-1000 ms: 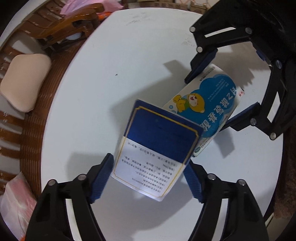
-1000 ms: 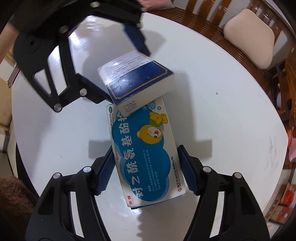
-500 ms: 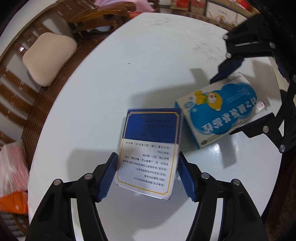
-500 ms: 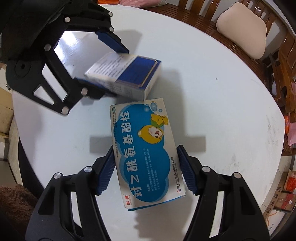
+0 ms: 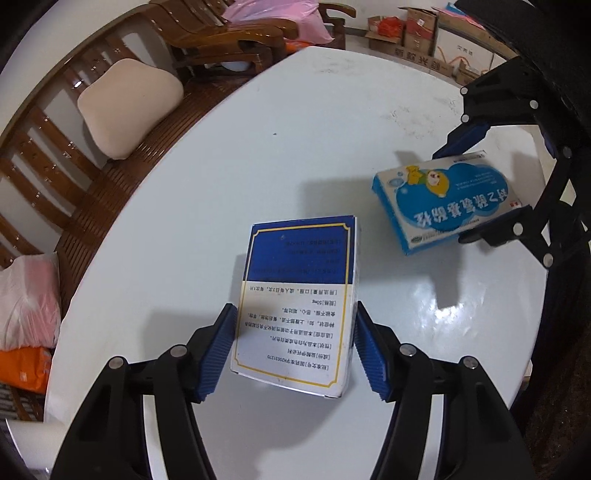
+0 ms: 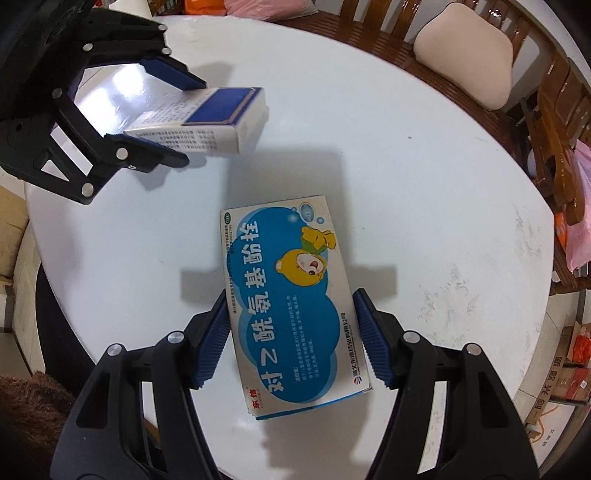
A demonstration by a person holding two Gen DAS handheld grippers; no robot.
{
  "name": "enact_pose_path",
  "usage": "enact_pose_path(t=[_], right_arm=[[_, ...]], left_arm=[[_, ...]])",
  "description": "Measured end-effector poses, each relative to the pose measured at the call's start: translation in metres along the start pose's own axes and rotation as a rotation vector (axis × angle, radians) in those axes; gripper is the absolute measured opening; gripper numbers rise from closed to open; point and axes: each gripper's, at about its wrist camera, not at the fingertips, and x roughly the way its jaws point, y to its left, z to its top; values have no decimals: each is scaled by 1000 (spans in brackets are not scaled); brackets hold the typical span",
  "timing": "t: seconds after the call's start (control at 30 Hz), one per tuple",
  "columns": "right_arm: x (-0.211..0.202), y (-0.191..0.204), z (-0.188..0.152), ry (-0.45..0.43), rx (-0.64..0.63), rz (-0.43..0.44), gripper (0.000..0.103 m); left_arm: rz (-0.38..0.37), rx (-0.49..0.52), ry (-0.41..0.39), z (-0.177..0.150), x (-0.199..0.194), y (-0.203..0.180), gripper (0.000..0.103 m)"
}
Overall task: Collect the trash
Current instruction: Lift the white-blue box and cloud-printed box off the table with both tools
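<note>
My left gripper (image 5: 293, 345) is shut on a dark blue and white medicine box (image 5: 295, 299) and holds it above the round white table (image 5: 221, 177). It also shows in the right wrist view (image 6: 207, 118), held by the left gripper (image 6: 173, 114). My right gripper (image 6: 291, 338) is shut on a light blue box with a cartoon bear (image 6: 288, 302), held above the table (image 6: 424, 192). That box shows in the left wrist view (image 5: 447, 201) at the right, in the right gripper (image 5: 476, 184).
A wooden bench with a beige cushion (image 5: 125, 107) curves around the table's far left side. Pink and orange bags (image 5: 26, 317) lie at the left. Cardboard boxes (image 5: 417, 33) stand on the floor beyond the table. The bench cushion also shows in the right wrist view (image 6: 465, 55).
The two grippers have drawn apart, each carrying its box. The dark blue box no longer overlaps the bear box. Both boxes sit higher above the table.
</note>
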Motion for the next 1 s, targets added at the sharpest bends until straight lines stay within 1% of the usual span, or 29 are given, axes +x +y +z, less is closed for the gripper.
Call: enact_pose_path(t=[0.2,0.47,0.73,0.87,1.0], right_arm=[[-27,13,-14,-44,-7,-35,64],[-61,41,-40,-89,-23,-64,64],[-92,76,-84,-125,-43,-94,64],[-99,95,-112,-127,-52,-96,64],[-100,111,-135,-120,-61,-94,64]], left_arm=[[15,25,-22,-9,-20,-16,61],[29,47,-53,-23,-60,-55,61],[46,49,-66,-56,-94,-101,61],[42,42,-77,-73,-107,-125,61],[39,52,-67,-89,-110,-152,61]])
